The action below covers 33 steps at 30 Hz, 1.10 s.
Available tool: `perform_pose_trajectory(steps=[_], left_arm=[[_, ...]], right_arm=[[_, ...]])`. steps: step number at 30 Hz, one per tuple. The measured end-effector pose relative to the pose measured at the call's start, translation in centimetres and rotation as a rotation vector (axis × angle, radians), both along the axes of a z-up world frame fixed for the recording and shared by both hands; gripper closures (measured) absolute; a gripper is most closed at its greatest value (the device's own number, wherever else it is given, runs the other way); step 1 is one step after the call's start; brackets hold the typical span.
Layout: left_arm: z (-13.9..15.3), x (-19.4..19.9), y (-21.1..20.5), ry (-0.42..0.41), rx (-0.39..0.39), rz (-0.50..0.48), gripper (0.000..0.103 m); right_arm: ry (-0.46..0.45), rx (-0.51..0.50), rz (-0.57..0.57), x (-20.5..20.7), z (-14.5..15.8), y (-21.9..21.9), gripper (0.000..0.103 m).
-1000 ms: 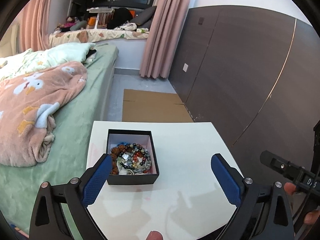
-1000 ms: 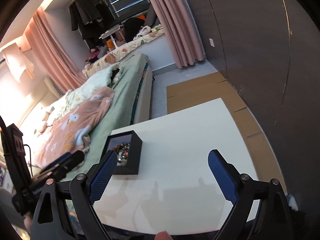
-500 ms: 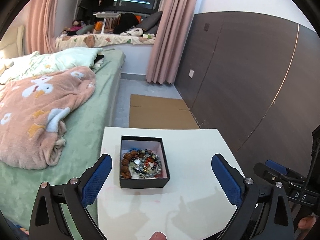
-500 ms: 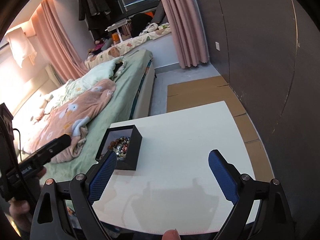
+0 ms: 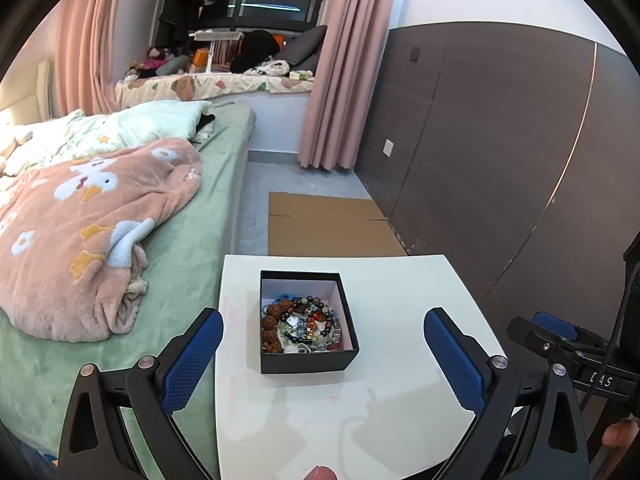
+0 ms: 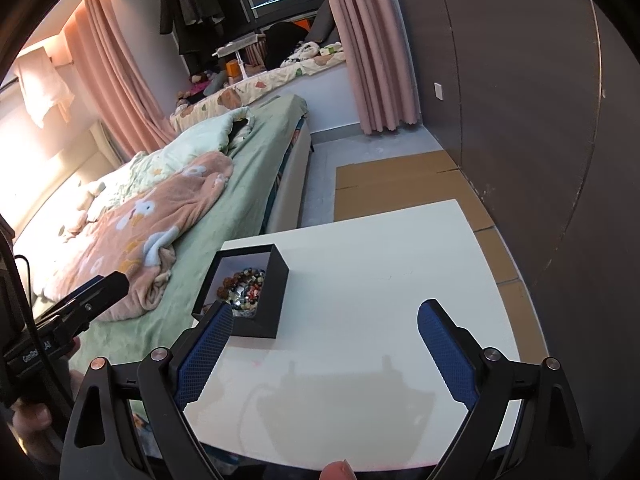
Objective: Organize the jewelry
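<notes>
A black open box (image 5: 306, 360) sits on the white table (image 5: 400, 420), near its left side. It holds a pile of beaded bracelets (image 5: 301, 326) in brown, red and grey. The box also shows in the right wrist view (image 6: 272, 304) with the beads (image 6: 244, 290) inside. My left gripper (image 5: 320, 360) is open and empty, held back from the box with the box between its blue pads. My right gripper (image 6: 324, 352) is open and empty, over the table right of the box. The right gripper shows at the edge of the left wrist view (image 5: 560, 344).
A bed with green sheet (image 5: 188, 248) and a pink blanket (image 5: 80, 232) runs along the table's left. Flat cardboard (image 5: 328, 224) lies on the floor beyond the table. A dark panelled wall (image 5: 500, 140) stands to the right.
Both grippers have pulled back and risen a little, so the box looks smaller and more centred in the left wrist view. Both stayed open.
</notes>
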<state>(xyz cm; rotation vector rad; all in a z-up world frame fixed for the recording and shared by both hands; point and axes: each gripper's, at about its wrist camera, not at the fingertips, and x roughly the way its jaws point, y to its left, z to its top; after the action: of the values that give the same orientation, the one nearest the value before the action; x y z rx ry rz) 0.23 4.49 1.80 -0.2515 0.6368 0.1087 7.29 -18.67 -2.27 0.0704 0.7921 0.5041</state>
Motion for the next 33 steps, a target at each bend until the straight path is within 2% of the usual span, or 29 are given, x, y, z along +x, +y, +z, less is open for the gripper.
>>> perform_pose_trajectory(steps=[33], left_arm=[[-0.21, -0.01, -0.47, -0.004, 0.021, -0.009, 0.002]], right_arm=[[-0.006, -0.001, -0.01, -0.08, -0.08, -0.66, 0.009]])
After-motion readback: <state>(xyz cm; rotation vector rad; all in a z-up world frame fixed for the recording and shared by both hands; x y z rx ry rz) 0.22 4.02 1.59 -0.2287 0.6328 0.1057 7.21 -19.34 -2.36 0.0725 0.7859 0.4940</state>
